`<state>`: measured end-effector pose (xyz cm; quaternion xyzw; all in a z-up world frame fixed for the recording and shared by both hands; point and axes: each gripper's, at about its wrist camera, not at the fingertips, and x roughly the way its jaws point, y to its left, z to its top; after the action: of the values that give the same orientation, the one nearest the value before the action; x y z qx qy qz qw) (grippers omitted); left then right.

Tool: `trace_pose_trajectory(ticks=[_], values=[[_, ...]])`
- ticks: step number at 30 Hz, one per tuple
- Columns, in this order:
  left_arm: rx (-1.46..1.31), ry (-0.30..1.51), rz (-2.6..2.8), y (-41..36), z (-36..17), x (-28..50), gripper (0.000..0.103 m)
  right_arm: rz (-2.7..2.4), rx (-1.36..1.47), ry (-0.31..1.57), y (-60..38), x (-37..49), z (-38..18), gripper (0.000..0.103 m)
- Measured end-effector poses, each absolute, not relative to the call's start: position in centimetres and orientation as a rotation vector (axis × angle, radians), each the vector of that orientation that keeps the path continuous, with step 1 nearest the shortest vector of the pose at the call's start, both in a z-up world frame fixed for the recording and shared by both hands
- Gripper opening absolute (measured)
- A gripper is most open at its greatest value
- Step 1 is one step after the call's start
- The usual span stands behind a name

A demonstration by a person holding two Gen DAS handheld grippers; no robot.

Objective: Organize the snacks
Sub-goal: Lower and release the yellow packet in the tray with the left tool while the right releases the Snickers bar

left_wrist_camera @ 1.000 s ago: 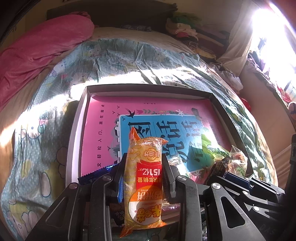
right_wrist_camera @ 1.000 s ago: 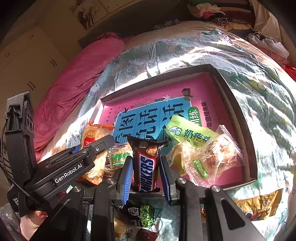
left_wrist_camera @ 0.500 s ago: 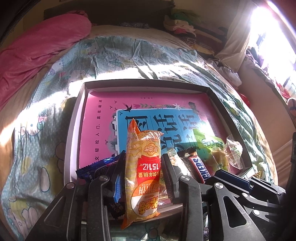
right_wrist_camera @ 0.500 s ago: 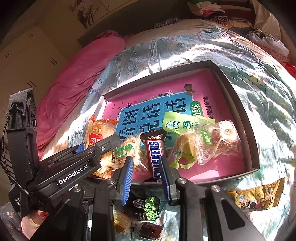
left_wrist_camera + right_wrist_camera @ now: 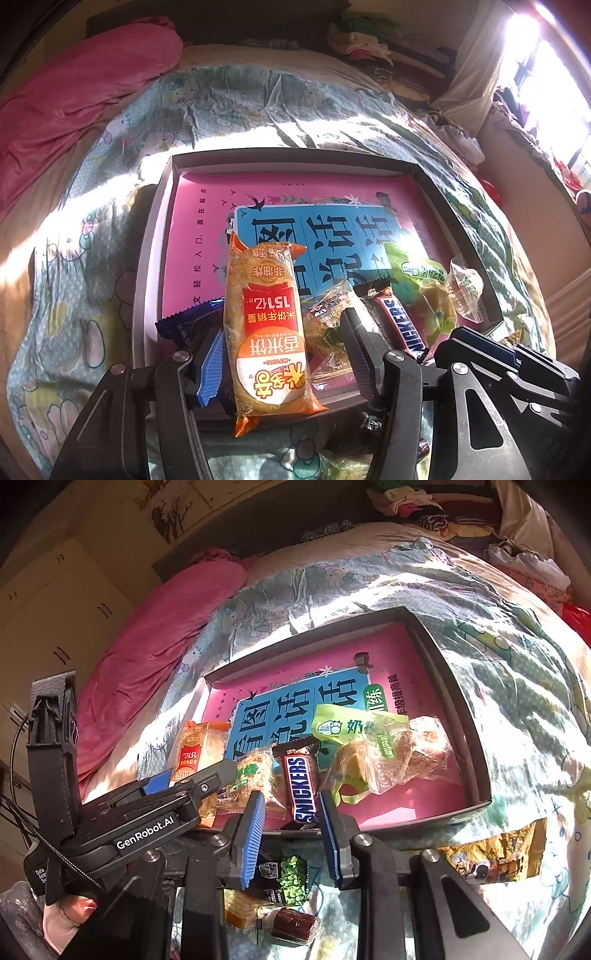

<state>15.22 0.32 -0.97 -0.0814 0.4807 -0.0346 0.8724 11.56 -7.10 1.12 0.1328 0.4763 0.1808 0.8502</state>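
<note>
Left wrist: orange rice-cracker pack (image 5: 264,328).

- pink blanket (image 5: 74,96) bunched at bed's far left
- cartoon-print quilt (image 5: 258,107) spread over bed, sunlit
- clothes pile (image 5: 365,40) at the headboard
- cupboards (image 5: 55,605) beside bed
- curtain (image 5: 476,74) by bright window

We see the far half of the box (image 5: 166,206) bare, the pink book cover (image 5: 192,236) open to approach. Its near edge is crowded: rice cracker pack (image 5: 264,325), Snickers bar (image 5: 301,788), clear bags (image 5: 399,753). Loose snacks (image 5: 291,878) lie before the box.
</note>
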Motion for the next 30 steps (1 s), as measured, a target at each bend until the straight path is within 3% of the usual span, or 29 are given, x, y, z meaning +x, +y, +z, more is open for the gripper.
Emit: trace_pose_trajectory(ticks=[14,30], values=[[-0.197,1.003,-0.060,1.3,0.1,14.1,0.068,0.358,0.299,0.984,-7.9,10.8,2.0,0.036],[-0.215,0.947,-0.042,1.3,3.1,12.5,0.075,0.325,0.291,0.900,-9.4,9.5,4.6,0.052]])
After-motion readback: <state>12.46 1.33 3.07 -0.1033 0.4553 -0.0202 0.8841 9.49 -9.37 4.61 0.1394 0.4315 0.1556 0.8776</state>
